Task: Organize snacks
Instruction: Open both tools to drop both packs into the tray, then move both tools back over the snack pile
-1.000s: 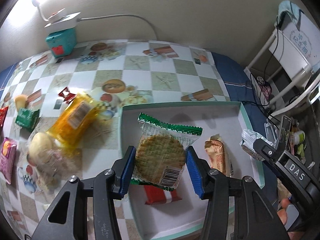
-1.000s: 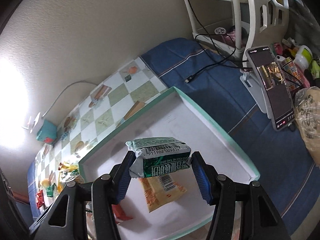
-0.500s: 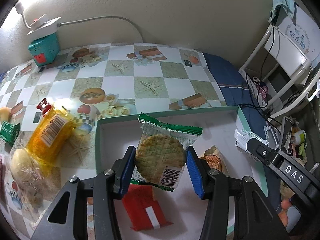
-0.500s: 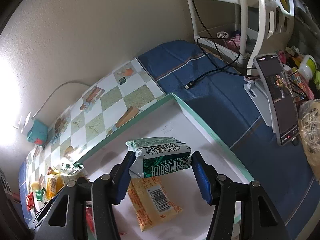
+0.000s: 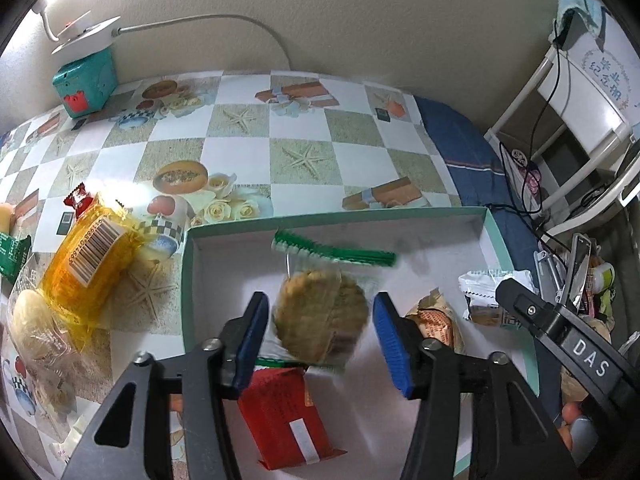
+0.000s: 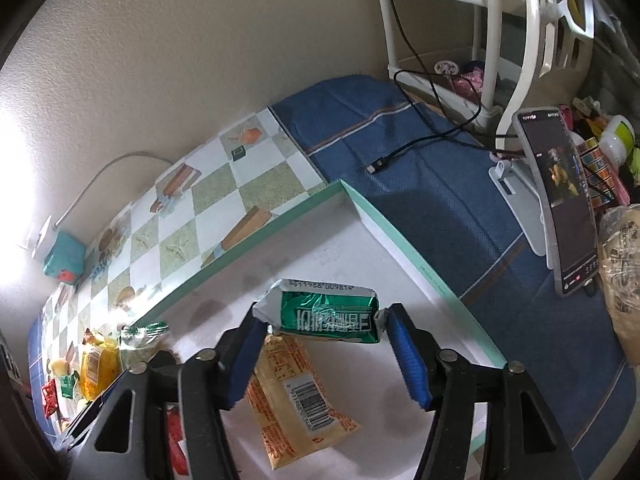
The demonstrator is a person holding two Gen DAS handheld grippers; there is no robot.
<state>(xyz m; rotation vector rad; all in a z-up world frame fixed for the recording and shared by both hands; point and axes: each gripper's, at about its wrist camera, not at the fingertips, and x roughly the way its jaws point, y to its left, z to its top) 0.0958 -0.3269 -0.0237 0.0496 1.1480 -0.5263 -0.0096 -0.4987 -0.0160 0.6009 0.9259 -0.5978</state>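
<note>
Both claws' jaws have just been opening over the tray (image 5: pixel 496 236): left claw (image 5: pixel 320 334) frees a blurred cookie packet (image 5: pixel 320 316); right claw (image 6: pixel 322 350) frees a green wafer packet (image 6: pixel 328 312).

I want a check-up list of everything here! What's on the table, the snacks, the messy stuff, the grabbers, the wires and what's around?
Surface: checkered tablecloth, blue cloth beside it.
Job's things: white tray holds red packet, orange packet; cookie pack and green pack dropping in, blurred.
Clutter: yellow packet, teal box.
Grippers: left gripper and right gripper, jaws just opened, open.
Cables: black cable, white cord.
Surroundings: phone on stand, white rack.
</note>
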